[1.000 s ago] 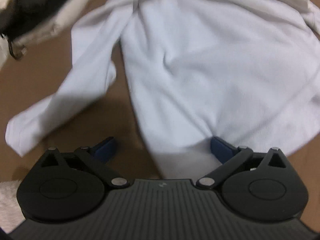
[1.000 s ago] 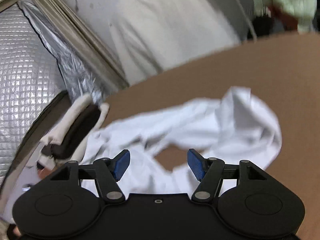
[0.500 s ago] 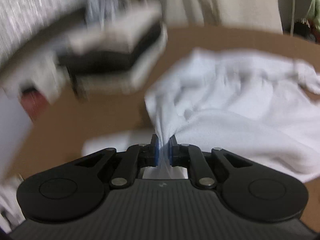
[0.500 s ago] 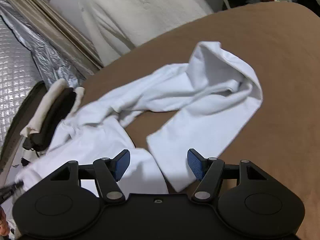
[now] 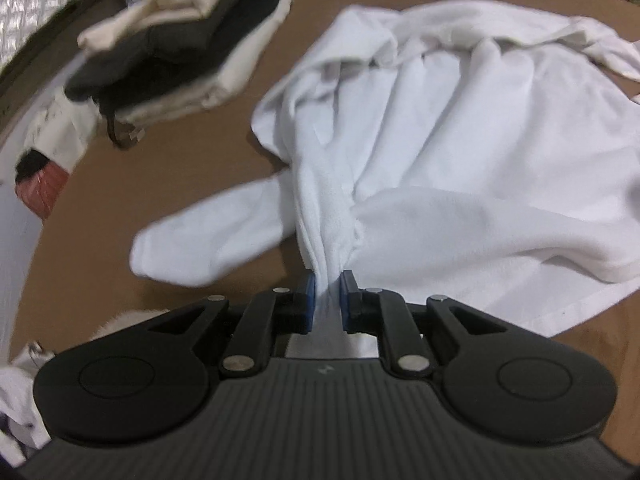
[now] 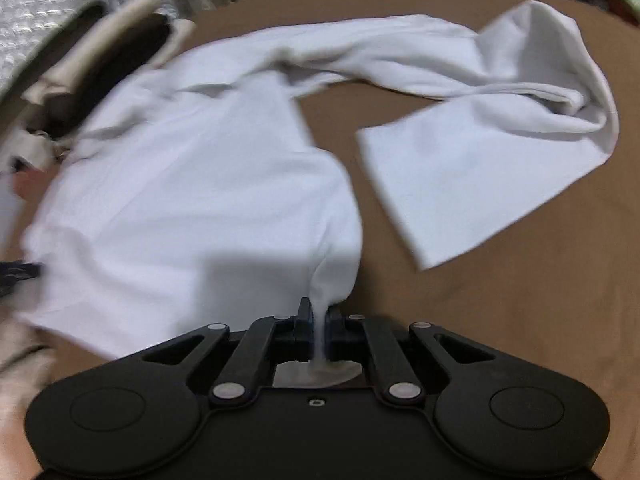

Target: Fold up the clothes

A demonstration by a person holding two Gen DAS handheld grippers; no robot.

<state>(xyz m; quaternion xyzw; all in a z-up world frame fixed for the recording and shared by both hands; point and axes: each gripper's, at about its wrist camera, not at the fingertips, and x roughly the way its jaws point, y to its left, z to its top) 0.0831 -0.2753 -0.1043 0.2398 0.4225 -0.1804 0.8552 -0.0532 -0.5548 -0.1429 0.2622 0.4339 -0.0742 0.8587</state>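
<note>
1. Left gripper (image 5: pixel 328 294): jaws pressed together on a bunched fold of the white long-sleeved top (image 5: pixel 460 128). The pinched cloth rises in a taut gathered ridge straight ahead of the jaws.
2. Right gripper (image 6: pixel 318 330): jaws pinching another edge of the same white long-sleeved top (image 6: pixel 192 184), with a narrow strip of fabric passing between the blue pads (image 6: pixel 306 320).
3. White long-sleeved top: lies rumpled on the brown table (image 5: pixel 160 168), ahead of both sets of jaws.
   - Left wrist view: one sleeve (image 5: pixel 208 232) extends ahead and left of the jaws, cuff end resting on the table; the body spreads ahead and right in deep creases.
   - Right wrist view: the body spreads ahead and left of the jaws; the other sleeve (image 6: pixel 480 160) arcs across the far side and doubles back, its cuff end flat on the table ahead and right.
4. Stack of folded garments (image 5: pixel 180 36): cream and black, far ahead and left of the left jaws, apart from the top in that view. In the right wrist view it sits at the far left (image 6: pixel 100 60), blurred, beside the top's edge.
</note>
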